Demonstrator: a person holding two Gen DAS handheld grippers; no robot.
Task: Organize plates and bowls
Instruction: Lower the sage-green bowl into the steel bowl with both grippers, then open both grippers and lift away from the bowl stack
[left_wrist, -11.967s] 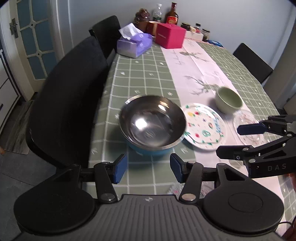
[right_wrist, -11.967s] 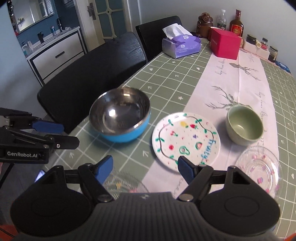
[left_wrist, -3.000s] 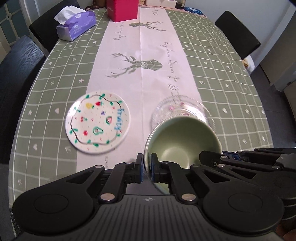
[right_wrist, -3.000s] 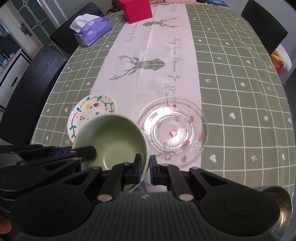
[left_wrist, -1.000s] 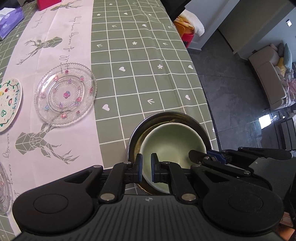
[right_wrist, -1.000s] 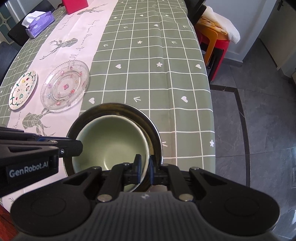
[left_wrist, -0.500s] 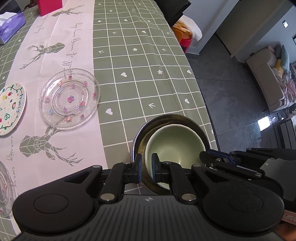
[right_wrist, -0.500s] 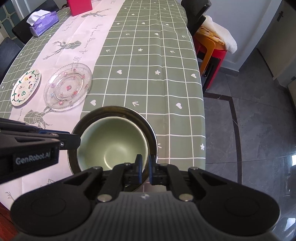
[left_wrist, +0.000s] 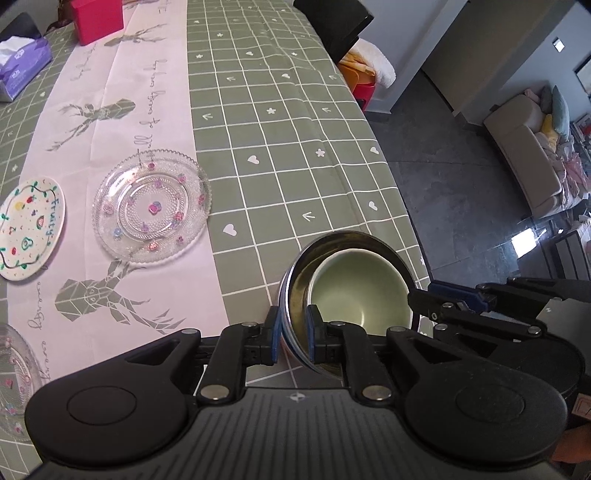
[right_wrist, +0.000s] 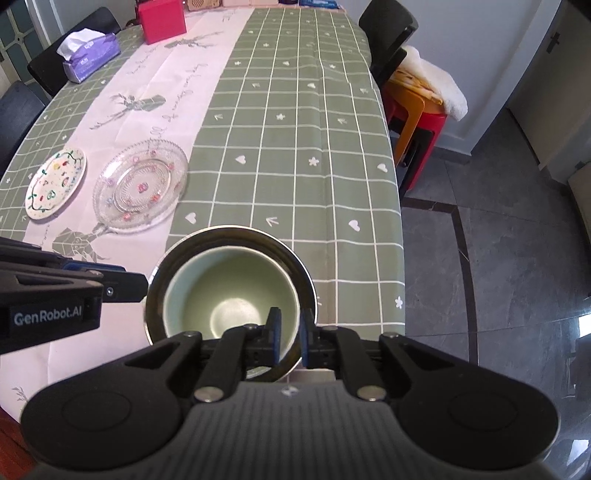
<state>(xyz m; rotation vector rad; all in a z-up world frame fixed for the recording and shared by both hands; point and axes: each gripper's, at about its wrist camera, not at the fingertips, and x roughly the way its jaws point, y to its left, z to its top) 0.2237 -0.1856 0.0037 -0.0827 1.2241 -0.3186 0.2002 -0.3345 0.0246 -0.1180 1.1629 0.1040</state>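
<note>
Landmark: the stainless-steel bowl with the blue outside (right_wrist: 236, 238), standing close to the near corner of the green checked surface (left_wrist: 280, 129).
Green bowl: the pale green ceramic bowl (left_wrist: 354, 291) sits nested inside the steel bowl, upright, its rim a little below the steel rim.
Left gripper: my left gripper (left_wrist: 293, 334) hangs over the steel bowl's left-hand rim. Its fingers have just been opening and stand slightly spread, one outside the blue wall and one inside. The rim shows in the gap, but I see no pad pressing on it.
Right gripper: my right gripper (right_wrist: 290, 334) is over the near rim of the same bowl. Its fingers have also just been opening and are a little apart. Both rims show in the gap, pinched by neither finger as far as I can tell.
Plates: the clear glass plate with small coloured flowers (left_wrist: 151, 206) lies to the left of the steel bowl, well apart from it. The white plate painted with fruit (left_wrist: 29, 229) lies beyond that, further left. The edge of a second clear glass plate (left_wrist: 11, 369) shows left of the steel bowl, nearer to me.
Step in hand: I judge it to be letting go of the green bowl; the bowls look stacked.
Next move: probably the plates. I would lift both sets of fingers clear of the rims without nudging the stack, which stands near the edge, then go left to a plate and take it by its thin rim.
</note>
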